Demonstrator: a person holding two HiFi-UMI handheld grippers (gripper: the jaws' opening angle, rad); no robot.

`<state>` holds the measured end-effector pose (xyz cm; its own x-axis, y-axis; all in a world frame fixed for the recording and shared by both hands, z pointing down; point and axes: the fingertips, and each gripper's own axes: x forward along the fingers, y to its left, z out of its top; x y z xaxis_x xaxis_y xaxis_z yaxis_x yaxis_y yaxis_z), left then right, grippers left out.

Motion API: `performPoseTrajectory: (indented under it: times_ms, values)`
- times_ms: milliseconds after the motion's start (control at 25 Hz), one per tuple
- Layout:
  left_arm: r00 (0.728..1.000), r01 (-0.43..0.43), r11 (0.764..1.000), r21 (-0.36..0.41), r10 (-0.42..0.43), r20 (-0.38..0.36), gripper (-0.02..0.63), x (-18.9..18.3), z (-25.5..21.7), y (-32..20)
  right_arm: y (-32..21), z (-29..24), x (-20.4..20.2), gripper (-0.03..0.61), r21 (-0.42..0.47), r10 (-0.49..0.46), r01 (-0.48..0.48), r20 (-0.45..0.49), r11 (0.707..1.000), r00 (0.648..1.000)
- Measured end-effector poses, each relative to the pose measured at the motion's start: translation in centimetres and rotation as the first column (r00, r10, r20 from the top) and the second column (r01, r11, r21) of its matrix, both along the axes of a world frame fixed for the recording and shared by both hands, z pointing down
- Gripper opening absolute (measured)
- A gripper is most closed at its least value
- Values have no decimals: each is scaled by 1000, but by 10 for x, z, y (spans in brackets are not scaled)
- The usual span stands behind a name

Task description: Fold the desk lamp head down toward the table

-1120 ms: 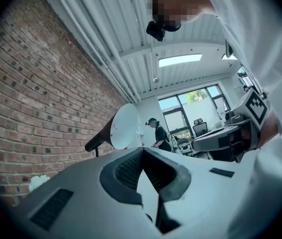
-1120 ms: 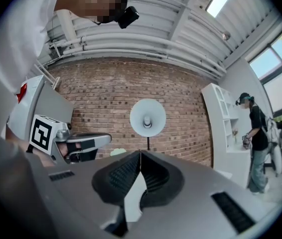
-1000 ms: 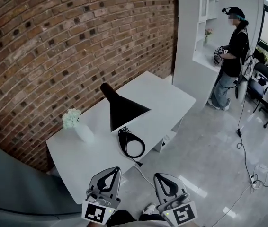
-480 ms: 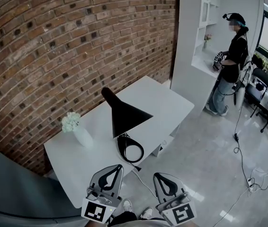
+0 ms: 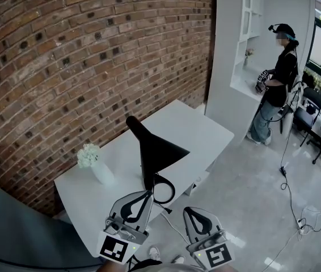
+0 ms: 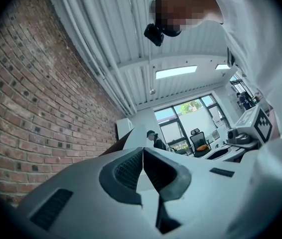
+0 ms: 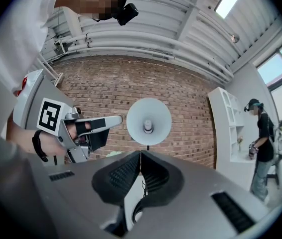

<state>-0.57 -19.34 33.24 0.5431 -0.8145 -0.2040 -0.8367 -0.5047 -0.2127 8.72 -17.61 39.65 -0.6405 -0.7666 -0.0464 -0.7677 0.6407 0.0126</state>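
Observation:
The desk lamp stands near the front edge of the white table (image 5: 206, 123). Its black cone shade (image 5: 159, 152) is tilted up on a stem over a ring-shaped base (image 5: 161, 190). In the right gripper view the shade's pale open face with the bulb (image 7: 148, 121) looks straight at me. My left gripper (image 5: 147, 194) is shut and empty, its tips just in front of the base. My right gripper (image 5: 190, 211) is also shut and empty, lower and further back. The left gripper (image 7: 116, 119) shows left of the shade, apart from it.
A white vase of flowers (image 5: 95, 163) stands at the table's left end, against the brick wall (image 5: 64, 67). A white shelf unit (image 5: 243, 44) rises at the right, with a person (image 5: 277, 81) standing by it. Cables (image 5: 296, 208) lie on the floor.
Both grippers have moved up and forward toward the lamp, the left one more. The left gripper's tips now overlap the lamp's base in the head view.

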Motion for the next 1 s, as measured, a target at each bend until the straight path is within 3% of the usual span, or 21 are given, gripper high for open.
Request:
performPoseTrajectory:
  times_ms: [520, 640, 880, 1000]
  values:
    - [999, -44, 998, 51, 43, 19, 11, -3, -26, -10, -12, -7, -13, 18, 19, -20, 21, -16, 1000, 1000]
    - [997, -68, 995, 67, 66, 27, 74, 0, -34, -11, -13, -8, -13, 18, 20, -19, 19, -14, 1000, 1000]
    - [994, -105, 991, 83, 101, 45, 86, 8, -45, -18, -16, -16, -12, 18, 29, -14, 15, -41, 999, 999]
    - [991, -128, 988, 84, 123, 58, 107, 12, -46, -21, -15, -18, -11, 18, 32, -6, 7, -7, 999, 1000]
